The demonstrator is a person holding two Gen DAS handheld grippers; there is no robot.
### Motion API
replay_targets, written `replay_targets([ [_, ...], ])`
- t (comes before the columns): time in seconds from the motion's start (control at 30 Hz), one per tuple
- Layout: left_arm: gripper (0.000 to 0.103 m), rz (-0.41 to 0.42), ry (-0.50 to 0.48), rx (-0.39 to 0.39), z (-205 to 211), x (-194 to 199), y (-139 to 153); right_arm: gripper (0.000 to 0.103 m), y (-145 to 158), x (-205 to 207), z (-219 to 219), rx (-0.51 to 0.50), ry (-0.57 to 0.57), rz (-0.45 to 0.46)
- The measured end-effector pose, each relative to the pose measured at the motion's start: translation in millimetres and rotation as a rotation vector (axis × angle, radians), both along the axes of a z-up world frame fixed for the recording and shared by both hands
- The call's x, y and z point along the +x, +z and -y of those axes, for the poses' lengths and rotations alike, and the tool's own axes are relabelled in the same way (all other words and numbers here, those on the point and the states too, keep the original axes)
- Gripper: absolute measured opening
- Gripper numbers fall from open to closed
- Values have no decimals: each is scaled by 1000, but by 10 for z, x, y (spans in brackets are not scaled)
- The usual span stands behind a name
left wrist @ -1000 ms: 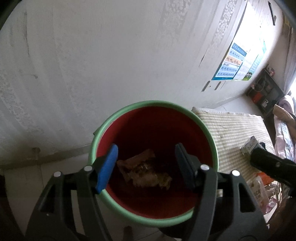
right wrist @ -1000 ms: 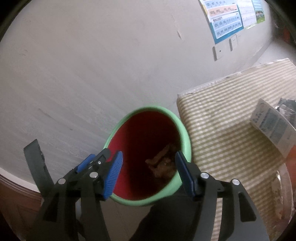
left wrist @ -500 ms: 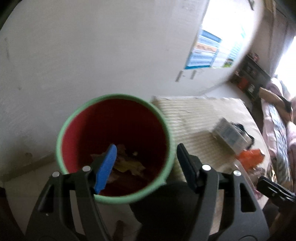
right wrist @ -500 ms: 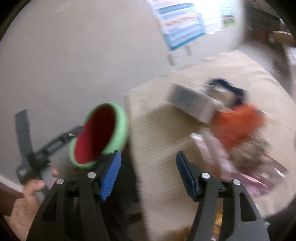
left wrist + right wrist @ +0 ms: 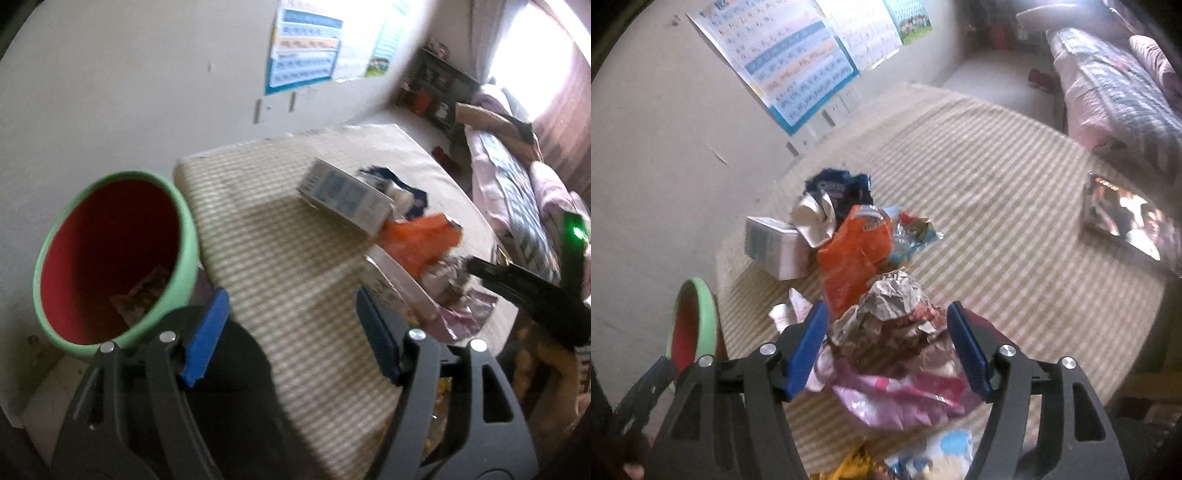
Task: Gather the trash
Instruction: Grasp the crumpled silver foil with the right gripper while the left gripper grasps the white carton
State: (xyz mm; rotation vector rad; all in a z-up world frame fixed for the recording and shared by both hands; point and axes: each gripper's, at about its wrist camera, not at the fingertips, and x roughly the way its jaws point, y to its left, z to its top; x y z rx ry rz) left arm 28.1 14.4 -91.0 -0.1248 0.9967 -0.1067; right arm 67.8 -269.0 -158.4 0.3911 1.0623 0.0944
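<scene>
A green bin with a red inside [image 5: 110, 258] stands at the table's left edge with a wrapper at its bottom; it also shows in the right wrist view [image 5: 692, 325]. Trash lies piled on the striped table: a white box [image 5: 772, 247], an orange bag [image 5: 853, 251], a blue wrapper [image 5: 834, 188], a crumpled foil wrapper [image 5: 894, 306] and a pink wrapper [image 5: 897, 395]. My right gripper [image 5: 888, 347] is open, its jaws either side of the crumpled wrapper. My left gripper [image 5: 291, 339] is open and empty over the table edge beside the bin.
The striped tablecloth [image 5: 1015, 206] covers the table. A shiny packet [image 5: 1126, 218] lies at its far right. A poster [image 5: 798, 70] hangs on the wall behind. A bed [image 5: 1115, 85] stands at the right. More wrappers [image 5: 938, 454] lie at the near edge.
Both grippers have swung right, away from over the bin toward the table. The right gripper now sits over the trash pile around the crumpled wrapper. Both stay open.
</scene>
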Motion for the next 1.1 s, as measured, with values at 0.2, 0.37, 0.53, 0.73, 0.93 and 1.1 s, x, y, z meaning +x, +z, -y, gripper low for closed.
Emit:
replay_targets([
  [0.2, 69, -38, -47, -16, 254, 88, -70, 50, -224, 210, -68, -17, 26, -44],
  [0.37, 69, -69, -75, -45, 552, 284, -152, 39, -157, 76, 42, 43, 0, 10],
  [0.53, 69, -116, -94, -44, 875, 515, -307, 39, -62, -134, 191, 61, -72, 67],
  [0.73, 69, -188, -137, -11, 1219, 691, -554, 40, 29, -191, 293, 54, -109, 106],
  [0.93, 68, -223, -179, 49, 1319, 660, -745, 40, 10, -159, 224, 51, -74, 100],
  [1.1, 35, -253, -187, 43, 1185, 613, -845, 41, -26, -155, 246, 74, -80, 89],
])
